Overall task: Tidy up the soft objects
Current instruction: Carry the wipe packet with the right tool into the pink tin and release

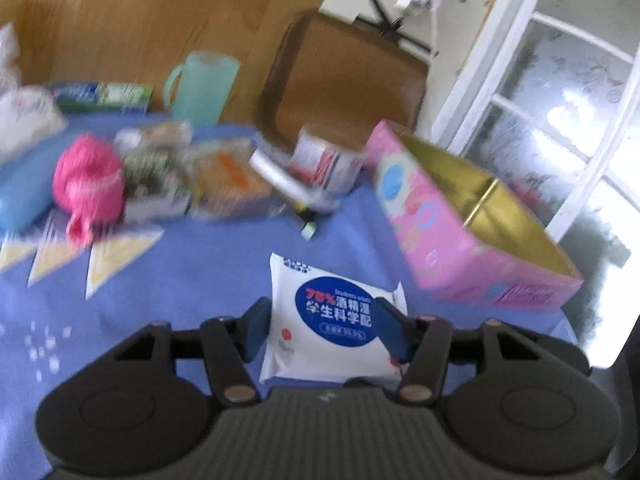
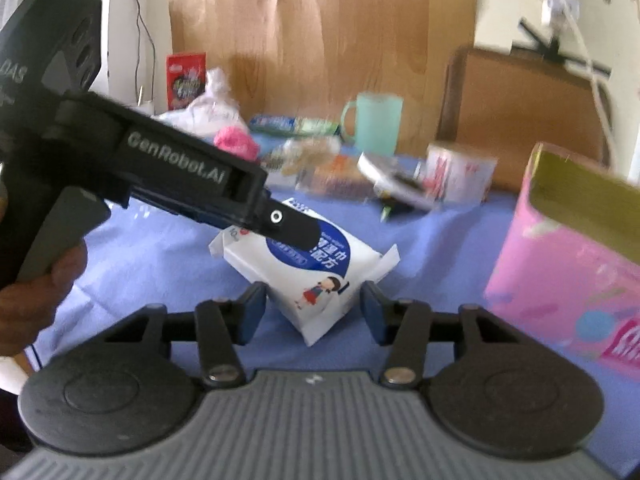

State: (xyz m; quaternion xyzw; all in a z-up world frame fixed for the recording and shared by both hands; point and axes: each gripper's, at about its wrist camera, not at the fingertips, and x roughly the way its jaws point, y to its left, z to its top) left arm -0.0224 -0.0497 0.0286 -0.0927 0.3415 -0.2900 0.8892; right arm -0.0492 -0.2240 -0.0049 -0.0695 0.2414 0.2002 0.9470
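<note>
Jaws of left gripper (image 1: 322, 326) straddle the wipes pack (image 1: 334, 320); right gripper (image 2: 313, 310) spread. Pack is soft, slippery; grip mid-body.

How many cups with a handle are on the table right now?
1: a mint green cup at the far edge of the blue tablecloth, beside the brown tray. The clutter in front of it is blurred and may hide others.

Wipes pack (image 1: 334, 320) on cloth (image 1: 192, 280), between left gripper (image 1: 324, 330) fingers. Box (image 1: 472, 232) right of it. Clutter row behind; mug (image 1: 204, 88) and tray (image 1: 344, 84) at back.
</note>
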